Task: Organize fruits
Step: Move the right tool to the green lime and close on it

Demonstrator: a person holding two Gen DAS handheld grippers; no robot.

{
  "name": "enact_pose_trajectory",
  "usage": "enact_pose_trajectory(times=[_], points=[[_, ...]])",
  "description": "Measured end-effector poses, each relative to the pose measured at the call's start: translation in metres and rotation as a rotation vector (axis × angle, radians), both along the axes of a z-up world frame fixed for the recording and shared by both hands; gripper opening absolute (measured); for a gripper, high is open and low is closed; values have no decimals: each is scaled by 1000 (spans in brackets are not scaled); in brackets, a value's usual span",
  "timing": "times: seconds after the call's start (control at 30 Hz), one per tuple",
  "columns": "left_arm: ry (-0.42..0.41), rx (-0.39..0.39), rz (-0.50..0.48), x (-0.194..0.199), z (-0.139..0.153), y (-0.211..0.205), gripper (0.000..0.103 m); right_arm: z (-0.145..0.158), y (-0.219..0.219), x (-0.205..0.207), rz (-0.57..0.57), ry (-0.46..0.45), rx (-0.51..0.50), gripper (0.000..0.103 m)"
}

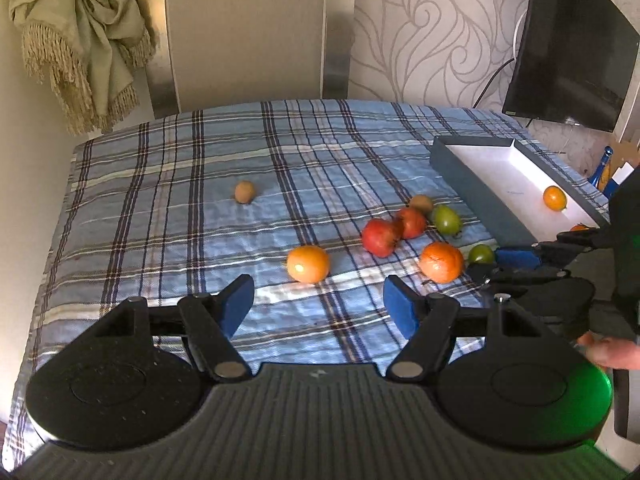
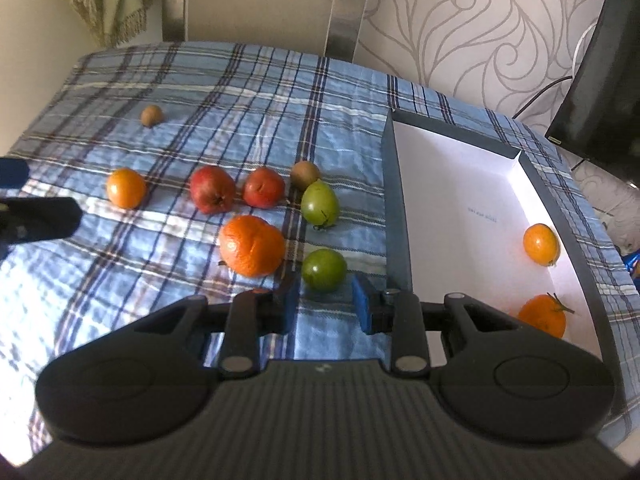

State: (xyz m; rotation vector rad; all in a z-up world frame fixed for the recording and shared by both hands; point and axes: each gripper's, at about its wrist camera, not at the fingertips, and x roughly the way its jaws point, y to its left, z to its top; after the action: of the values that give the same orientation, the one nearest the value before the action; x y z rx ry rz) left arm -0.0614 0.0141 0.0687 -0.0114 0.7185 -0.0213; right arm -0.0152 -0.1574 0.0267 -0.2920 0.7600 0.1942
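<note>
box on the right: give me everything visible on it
The box is a shallow rectangular tray, cardboard by the look, dark grey outside, white inside, open-topped. It sits flat on the plaid cloth. Inside lie two orange fruits: one against the far-right wall, one stemmed nearer. Faint print marks the floor. Neither tongs touch it.

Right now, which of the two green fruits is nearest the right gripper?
The round green fruit, lying right in front of the open right gripper, beside the box wall. The other, pear-shaped green fruit sits farther back, next to a brown kiwi.
</note>
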Motion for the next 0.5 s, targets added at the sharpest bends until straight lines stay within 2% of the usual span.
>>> enact_pose_trajectory(times=[0.23,0.5], points=[[23,-17,5,7,-9,15,76,-3,10,8,3,-15,-40,26],[30,-19,-21,20,-19,11,76,14,3,-3,0,-12,15,25]])
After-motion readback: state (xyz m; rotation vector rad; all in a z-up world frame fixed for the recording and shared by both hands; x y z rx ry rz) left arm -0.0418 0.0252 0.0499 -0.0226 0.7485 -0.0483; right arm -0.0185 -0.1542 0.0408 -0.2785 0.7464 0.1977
